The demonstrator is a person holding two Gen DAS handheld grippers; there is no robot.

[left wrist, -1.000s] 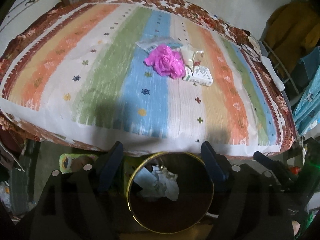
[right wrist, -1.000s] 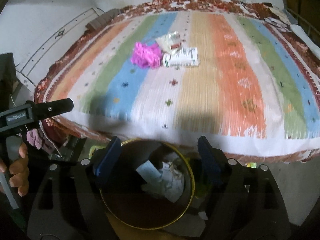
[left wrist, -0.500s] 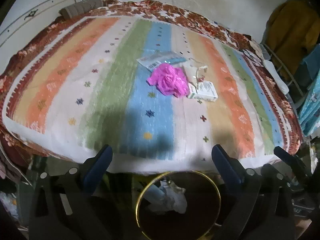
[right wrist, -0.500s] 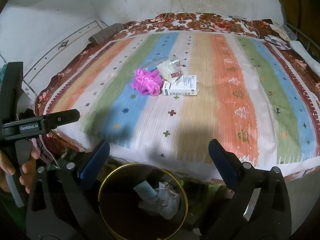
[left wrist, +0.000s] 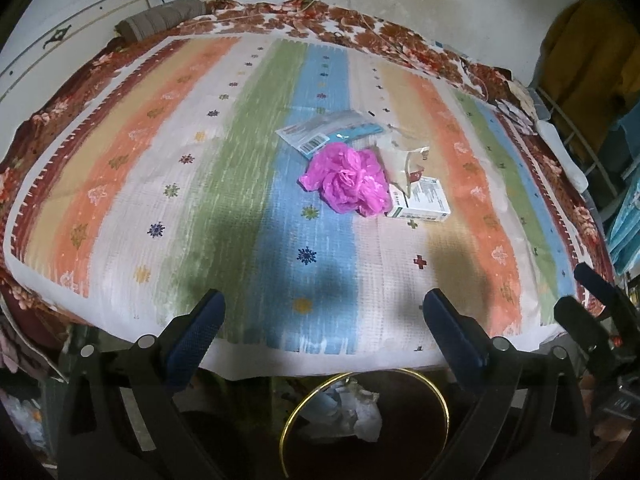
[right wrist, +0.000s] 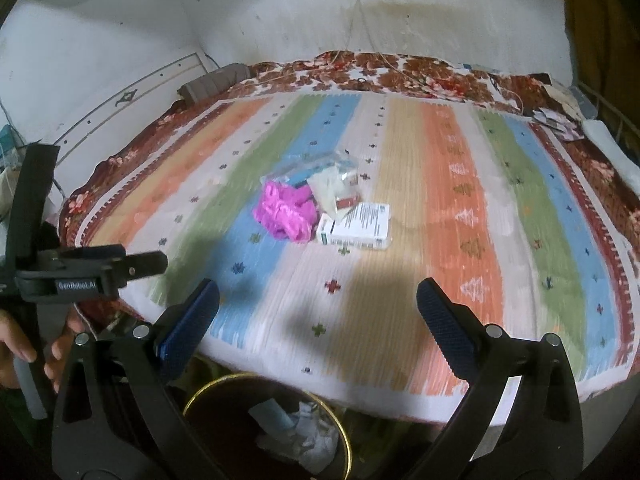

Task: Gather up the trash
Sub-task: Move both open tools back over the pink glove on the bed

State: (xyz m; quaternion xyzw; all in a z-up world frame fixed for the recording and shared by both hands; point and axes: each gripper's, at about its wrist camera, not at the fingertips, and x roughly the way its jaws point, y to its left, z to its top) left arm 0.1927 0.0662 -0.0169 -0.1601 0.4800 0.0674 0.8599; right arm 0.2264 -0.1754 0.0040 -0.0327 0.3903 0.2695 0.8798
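Both grippers empty, left gripper (left wrist: pixel 320 320) and right gripper (right wrist: pixel 318 308) fingers wide. Approach crumpled magenta plastic bag (left wrist: pixel 347 179) from above; pinch bulk, avoid snagging striped bedspread (left wrist: pixel 120 168).

"GenRobot.AI", prob., on left tongs (right wrist: pixel 138 266) body.

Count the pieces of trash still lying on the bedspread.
4, clustered mid-bed: a pink crumpled bag; a white carton touching its right side; a flat barcoded packet behind it; a clear wrapper between packet and carton. Smaller scraps could be hidden underneath.
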